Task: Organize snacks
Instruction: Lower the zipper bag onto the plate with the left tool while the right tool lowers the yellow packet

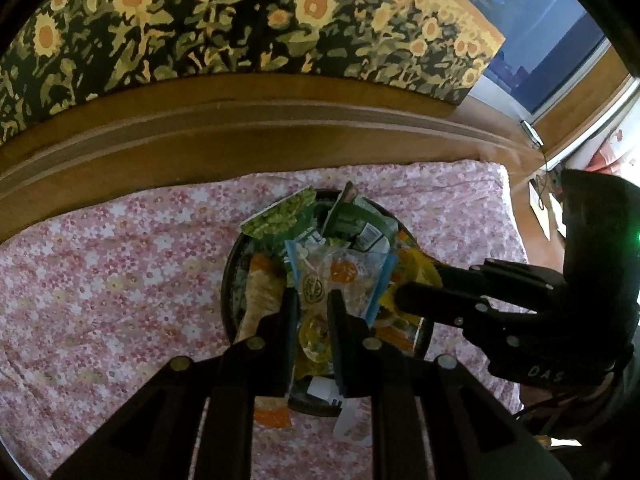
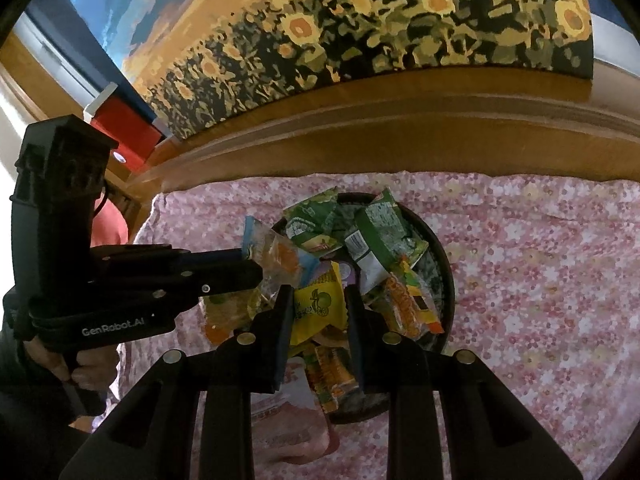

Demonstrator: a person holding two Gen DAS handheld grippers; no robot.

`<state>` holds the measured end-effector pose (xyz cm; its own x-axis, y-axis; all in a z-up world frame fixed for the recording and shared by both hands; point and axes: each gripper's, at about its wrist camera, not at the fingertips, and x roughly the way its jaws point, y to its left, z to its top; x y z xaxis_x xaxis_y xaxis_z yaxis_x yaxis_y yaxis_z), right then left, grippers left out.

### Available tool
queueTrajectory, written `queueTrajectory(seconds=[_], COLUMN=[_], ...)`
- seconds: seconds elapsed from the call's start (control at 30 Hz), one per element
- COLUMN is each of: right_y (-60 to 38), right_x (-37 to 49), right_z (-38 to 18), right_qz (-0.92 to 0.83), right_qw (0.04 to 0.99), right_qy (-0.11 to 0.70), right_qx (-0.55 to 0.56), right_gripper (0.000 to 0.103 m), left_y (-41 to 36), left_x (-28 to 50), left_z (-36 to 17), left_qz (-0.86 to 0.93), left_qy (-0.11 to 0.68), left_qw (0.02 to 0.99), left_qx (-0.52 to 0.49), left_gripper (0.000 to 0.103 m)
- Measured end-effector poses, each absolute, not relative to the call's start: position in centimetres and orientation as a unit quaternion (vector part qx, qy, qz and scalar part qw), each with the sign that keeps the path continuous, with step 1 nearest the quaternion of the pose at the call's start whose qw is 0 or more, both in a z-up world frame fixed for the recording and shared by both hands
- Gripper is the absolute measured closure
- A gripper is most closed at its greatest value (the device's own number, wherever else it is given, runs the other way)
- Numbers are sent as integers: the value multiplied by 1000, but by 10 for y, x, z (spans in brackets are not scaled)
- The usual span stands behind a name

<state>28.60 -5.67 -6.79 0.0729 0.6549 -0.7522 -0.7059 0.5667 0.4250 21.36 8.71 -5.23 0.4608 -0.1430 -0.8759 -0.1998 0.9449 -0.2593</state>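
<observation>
A round dark tray [image 1: 229,280] on the flowered bedspread is piled with snack packets; it also shows in the right wrist view [image 2: 444,264]. My left gripper [image 1: 313,300] is shut on a clear blue-edged packet with an orange print [image 1: 344,272] and holds it above the pile; the packet also shows in the right wrist view [image 2: 280,260]. My right gripper [image 2: 319,296] hovers open over a yellow packet [image 2: 320,304] in the tray, jaws either side of it, not touching. Green packets [image 2: 380,236] lie at the tray's far side.
A pink flowered bedspread [image 1: 120,280] covers the bed. A wooden headboard [image 1: 240,128] runs behind the tray under a sunflower painting [image 1: 240,20]. A pale packet [image 2: 288,412] lies on the bedspread just off the tray's near edge. A red box [image 2: 124,128] sits at the far left.
</observation>
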Motion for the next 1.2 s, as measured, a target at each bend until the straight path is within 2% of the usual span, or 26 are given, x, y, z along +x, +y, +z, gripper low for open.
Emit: queueTrajectory(seconds=[0.6, 0.7, 0.83, 0.93, 1.0, 1.07, 1.2], right_y=[-51, -50, -49, -49, -49, -50, -53], right_x=[292, 293, 293, 294, 295, 296, 299], right_z=[-76, -76, -77, -77, -77, -78, -77], right_qz=[460, 457, 456, 455, 454, 454, 453], right_qw=[726, 730, 730, 730, 730, 729, 729], right_qy=[510, 507, 508, 509, 509, 510, 513], right_qx=[-29, -35, -37, -36, -36, -34, -26], right_gripper=[77, 76, 76, 76, 76, 76, 76], left_y=[89, 88, 91, 92, 92, 92, 94], left_x=[223, 224, 224, 223, 223, 222, 221], left_z=[-60, -62, -63, -64, -63, -60, -56], left_qz=[21, 29, 33, 34, 32, 33, 29], left_qy=[528, 530, 534, 536, 534, 530, 524], left_qw=[833, 831, 827, 827, 827, 830, 832], left_qx=[-166, -164, -172, -170, -172, -171, -177], left_gripper=[87, 82, 69, 63, 55, 41, 32])
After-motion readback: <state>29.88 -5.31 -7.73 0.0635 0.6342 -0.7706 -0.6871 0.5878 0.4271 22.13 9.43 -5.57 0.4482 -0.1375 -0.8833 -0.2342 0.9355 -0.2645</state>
